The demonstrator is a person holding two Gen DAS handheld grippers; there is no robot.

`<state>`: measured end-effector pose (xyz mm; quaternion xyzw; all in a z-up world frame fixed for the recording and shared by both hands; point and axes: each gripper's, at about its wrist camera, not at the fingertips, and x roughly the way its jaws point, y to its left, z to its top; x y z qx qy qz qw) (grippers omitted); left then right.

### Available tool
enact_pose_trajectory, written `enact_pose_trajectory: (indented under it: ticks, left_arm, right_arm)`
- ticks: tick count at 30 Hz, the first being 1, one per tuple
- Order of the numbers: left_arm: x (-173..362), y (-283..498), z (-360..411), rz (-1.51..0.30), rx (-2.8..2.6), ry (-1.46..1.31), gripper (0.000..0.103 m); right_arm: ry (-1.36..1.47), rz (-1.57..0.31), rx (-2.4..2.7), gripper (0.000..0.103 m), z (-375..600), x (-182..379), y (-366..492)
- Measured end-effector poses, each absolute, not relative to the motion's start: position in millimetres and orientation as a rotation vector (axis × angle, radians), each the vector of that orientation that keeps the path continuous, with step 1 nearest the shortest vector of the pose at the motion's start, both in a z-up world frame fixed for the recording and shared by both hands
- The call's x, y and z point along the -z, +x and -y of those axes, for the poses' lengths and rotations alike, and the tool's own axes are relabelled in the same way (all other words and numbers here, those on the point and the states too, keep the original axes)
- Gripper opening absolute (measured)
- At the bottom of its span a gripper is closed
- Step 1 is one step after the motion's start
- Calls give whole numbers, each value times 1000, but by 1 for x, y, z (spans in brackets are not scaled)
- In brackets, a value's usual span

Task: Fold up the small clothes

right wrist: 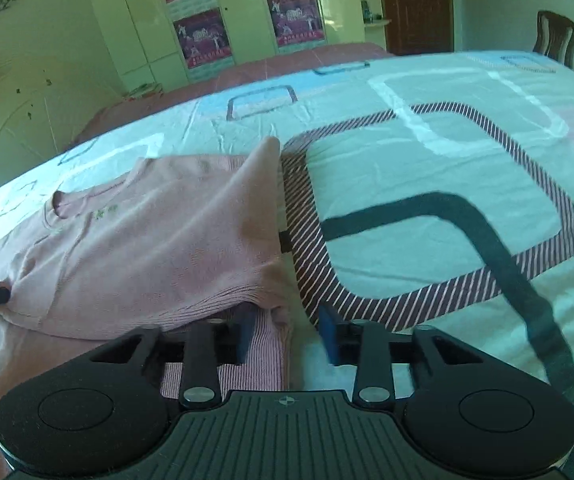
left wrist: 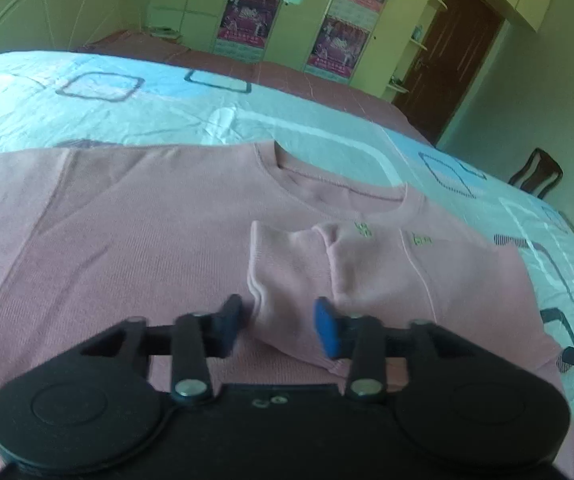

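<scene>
The pink knit top (left wrist: 135, 248) lies spread on the bed's pale blue bedspread (left wrist: 87, 112), front up, its round neckline (left wrist: 327, 184) turned toward the far wardrobe (left wrist: 191, 4). It is a fine-ribbed, long-sleeved pullover with small green embroidered marks (left wrist: 363, 229) just below the neckline. One sleeve (left wrist: 291, 280) is folded in over the chest, its ribbed cuff lying below the neckline and its length running back toward the near hem.

The left tool (left wrist: 277, 326) hovers over the top, below the neckline and at the near end of that folded sleeve. Its jaws stand apart, released; the sleeve's fold lies between the blue pads (left wrist: 327, 332), but they do not press on it.

From the right wrist view, the same top sits left of the striped maroon rectangle (right wrist: 439, 280) printed on the bedspread, its side edge lying along that rectangle's left border. The folded part rises to a peak (right wrist: 267, 148) at the far end of that edge, and the layered ribbed hem (right wrist: 223, 292) shows at the near corner. The right tool (right wrist: 287, 338) is at this near corner of the top, jaws apart. The left pad is over the striped-looking ribbing of the lower layer and the right pad over the bedspread; the fabric edge runs between them, and I cannot tell for certain that either pad touches it, though nothing looks clamped.

A wooden chair (right wrist: 555, 38) stands beyond the bed, past the rectangle. The wardrobe doors behind the bed carry posters (right wrist: 203, 38). No containers are in view.
</scene>
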<state>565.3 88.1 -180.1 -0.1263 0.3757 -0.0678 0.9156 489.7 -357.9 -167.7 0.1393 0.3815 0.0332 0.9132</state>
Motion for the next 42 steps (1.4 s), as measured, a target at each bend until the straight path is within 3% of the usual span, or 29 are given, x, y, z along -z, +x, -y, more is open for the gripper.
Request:
enact_pose_trajectory:
  ticks: [1, 4, 9, 10, 11, 12, 15, 29, 30, 31, 37, 39, 40, 42]
  left_arm:
    - [178, 567, -92, -749, 137, -262, 64]
    - [177, 590, -95, -779, 194, -284, 50]
    - [187, 626, -79, -835, 191, -220, 41]
    - [189, 629, -78, -838, 194, -223, 33]
    - [191, 631, -77, -845, 222, -228, 5]
    - [191, 629, -77, -830, 229, -236, 4]
    - [178, 608, -86, -702, 187, -265, 4]
    - [184, 589, -84, -701, 61, -257, 4]
    - [187, 590, -83, -719, 58, -245, 4]
    - [190, 591, -83, -732, 53, -243, 5]
    - [193, 591, -83, -735, 42, -234, 6]
    - [192, 591, -87, -746, 50, -246, 12]
    - [190, 589, -91, -746, 38, -256, 22]
    - [178, 582, -90, -706, -20, -213, 27]
  right_arm:
    - [311, -766, -73, 54, 364, 163, 492]
    - [394, -738, -59, 54, 379, 156, 516]
    - [482, -728, -80, 54, 383, 161, 574]
    - [493, -737, -87, 54, 382, 164, 585]
    - [497, -744, -87, 54, 382, 167, 594]
    - [502, -750, -85, 54, 382, 171, 601]
    - [545, -755, -83, 54, 388, 180, 611]
    - [609, -778, -182, 54, 393, 206, 644]
    - [603, -787, -193, 46, 392, 207, 647]
    - [591, -812, -214, 2, 390, 210, 651]
    - [398, -815, -102, 3, 380, 211, 650]
    - [382, -826, -75, 3, 382, 208, 649]
    - [373, -815, -74, 3, 382, 203, 647]
    - [323, -775, -99, 3, 377, 189, 639]
